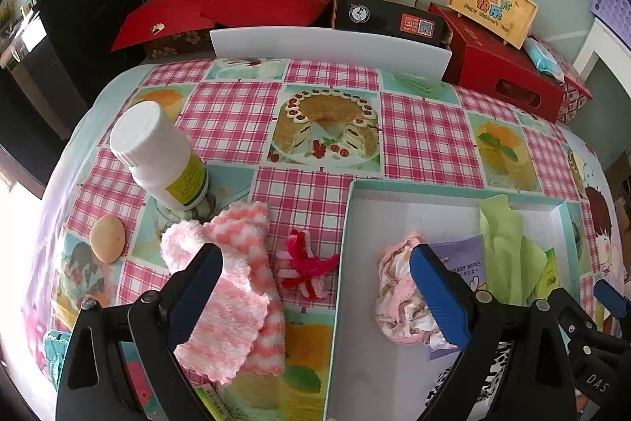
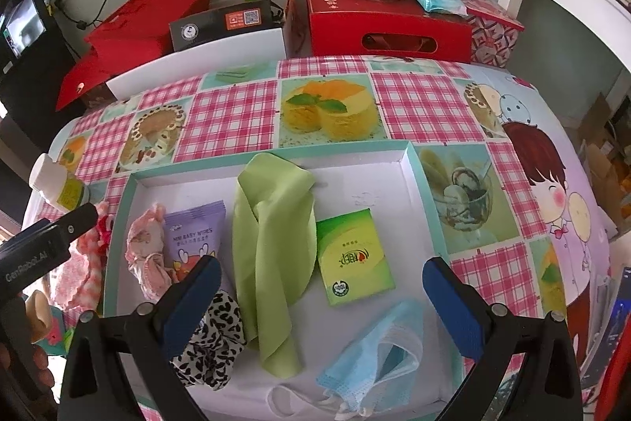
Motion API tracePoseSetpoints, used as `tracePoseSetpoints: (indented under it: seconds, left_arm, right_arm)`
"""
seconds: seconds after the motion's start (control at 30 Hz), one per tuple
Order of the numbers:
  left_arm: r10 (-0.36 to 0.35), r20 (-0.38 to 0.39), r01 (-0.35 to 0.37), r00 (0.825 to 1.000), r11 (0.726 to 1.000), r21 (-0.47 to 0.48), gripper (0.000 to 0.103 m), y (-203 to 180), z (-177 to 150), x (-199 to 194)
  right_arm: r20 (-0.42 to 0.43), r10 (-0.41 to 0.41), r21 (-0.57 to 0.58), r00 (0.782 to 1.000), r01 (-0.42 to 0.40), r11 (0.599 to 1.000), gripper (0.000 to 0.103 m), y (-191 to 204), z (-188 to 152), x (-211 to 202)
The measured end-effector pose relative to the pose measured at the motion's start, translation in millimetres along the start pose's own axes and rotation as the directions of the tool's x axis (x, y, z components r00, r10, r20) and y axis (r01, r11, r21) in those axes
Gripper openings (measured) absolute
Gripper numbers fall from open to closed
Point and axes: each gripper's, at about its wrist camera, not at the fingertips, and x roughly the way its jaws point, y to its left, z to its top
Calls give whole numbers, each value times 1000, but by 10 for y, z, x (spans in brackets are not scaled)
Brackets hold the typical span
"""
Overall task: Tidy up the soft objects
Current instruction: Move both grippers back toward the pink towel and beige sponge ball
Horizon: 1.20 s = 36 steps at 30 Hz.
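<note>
Hovering over the counter (image 1: 331, 97), the left hand-held gripper (image 1: 315, 287) is released, jaws wide and empty; a pink-and-white knitted cloth (image 1: 232, 298) lies on the checked covering at the lower left of that frame, under its left finger, with a red pipe-cleaner bow (image 1: 305, 263) just beside it. A white bottle (image 1: 161, 156) stands tilted at the left, next to a peach-coloured shell (image 1: 107, 239). The shallow white box (image 2: 394, 160) fills the middle of the right wrist view and holds a crumpled pink cloth (image 2: 146, 251), a purple wipes pack (image 2: 195, 235), a green cloth (image 2: 272, 255), a green tissue pack (image 2: 353, 259), a leopard-print scrunchie (image 2: 213, 338) and a blue face mask (image 2: 374, 354). The right hand-held gripper (image 2: 321, 306) is also released, gripping nothing.
</note>
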Motion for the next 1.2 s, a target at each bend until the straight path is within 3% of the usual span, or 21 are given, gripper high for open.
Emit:
tracePoseSetpoints:
  seconds: [0.27, 0.57, 1.2]
  left_arm:
    - [11, 31, -11, 999, 1000, -12, 96, 131, 50, -141]
    - [84, 46, -79, 995, 992, -99, 96, 614, 100, -268]
    - [195, 49, -168, 980, 928, -331, 96, 1749, -94, -575]
  right_arm:
    - [40, 24, -29, 999, -23, 999, 103, 112, 16, -120]
    - [42, 85, -81, 995, -82, 993, 103, 427, -12, -159]
    - [-14, 237, -236, 971, -233, 943, 103, 1315, -212, -148]
